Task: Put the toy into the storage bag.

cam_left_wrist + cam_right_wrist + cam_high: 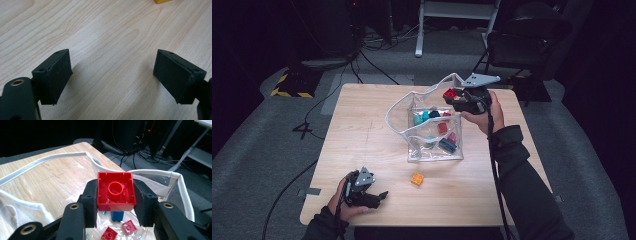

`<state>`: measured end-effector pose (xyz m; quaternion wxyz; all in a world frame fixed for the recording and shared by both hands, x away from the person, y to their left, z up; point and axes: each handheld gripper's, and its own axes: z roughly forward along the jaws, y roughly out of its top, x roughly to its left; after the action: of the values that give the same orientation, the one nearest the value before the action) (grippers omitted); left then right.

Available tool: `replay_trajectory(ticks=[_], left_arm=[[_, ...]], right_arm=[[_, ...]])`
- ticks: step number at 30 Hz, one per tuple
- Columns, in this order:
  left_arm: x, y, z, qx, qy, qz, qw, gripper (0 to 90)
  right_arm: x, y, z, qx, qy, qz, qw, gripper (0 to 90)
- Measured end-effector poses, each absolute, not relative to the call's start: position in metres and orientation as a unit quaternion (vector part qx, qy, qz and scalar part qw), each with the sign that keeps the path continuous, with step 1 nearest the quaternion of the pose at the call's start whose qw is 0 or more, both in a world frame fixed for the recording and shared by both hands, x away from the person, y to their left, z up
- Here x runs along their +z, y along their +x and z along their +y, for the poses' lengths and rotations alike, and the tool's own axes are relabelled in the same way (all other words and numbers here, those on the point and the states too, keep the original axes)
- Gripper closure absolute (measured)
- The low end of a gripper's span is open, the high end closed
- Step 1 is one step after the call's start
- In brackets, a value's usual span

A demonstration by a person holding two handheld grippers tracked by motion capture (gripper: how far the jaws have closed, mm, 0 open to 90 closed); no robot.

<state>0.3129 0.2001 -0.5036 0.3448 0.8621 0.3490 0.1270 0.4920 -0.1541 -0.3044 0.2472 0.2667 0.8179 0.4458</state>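
A clear plastic bag with a white trimmed rim [398,111] stands open in the middle of the wooden table [357,145]. Inside it lie several small bricks: teal [418,120], red [442,128] and blue [447,145]. My right gripper [452,96] hovers over the bag's far right corner, shut on a red brick [450,93]. In the right gripper view the red brick [115,191] sits hollow side up between the pads [90,200], above the bag rim [50,158]. An orange brick [417,178] lies on the table in front of the bag. My left gripper [381,196] rests low near the front left edge, its jaws [113,58] apart over bare wood.
A dark chair [527,40] and white table legs [419,35] stand beyond the table's far edge. Cables run over the grey floor [327,95] at the left. A corner of the orange brick [162,1] shows at the top of the left gripper view.
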Motion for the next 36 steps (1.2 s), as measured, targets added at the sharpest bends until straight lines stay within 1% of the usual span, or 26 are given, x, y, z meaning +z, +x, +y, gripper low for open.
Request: replay_trajectory(ticks=[14, 18, 21, 36], left_arm=[[-0.504, 0.313, 0.200, 0.129, 0.861, 0.350, 0.345, 15.3], [-0.504, 0.313, 0.200, 0.128, 0.861, 0.350, 0.345, 15.3], [-0.504, 0.313, 0.200, 0.128, 0.861, 0.350, 0.345, 15.3], [-0.504, 0.313, 0.200, 0.128, 0.861, 0.350, 0.345, 15.3]], right_arm=[[-0.316, 0.507, -0.149, 0.422, 0.292, 0.823, 0.243, 58.8], [-0.317, 0.507, -0.150, 0.423, 0.301, 0.819, 0.244, 51.5], [-0.318, 0.505, -0.149, 0.424, 0.303, 0.818, 0.244, 48.0], [-0.319, 0.488, -0.152, 0.445, 0.286, 0.814, 0.241, 44.4]])
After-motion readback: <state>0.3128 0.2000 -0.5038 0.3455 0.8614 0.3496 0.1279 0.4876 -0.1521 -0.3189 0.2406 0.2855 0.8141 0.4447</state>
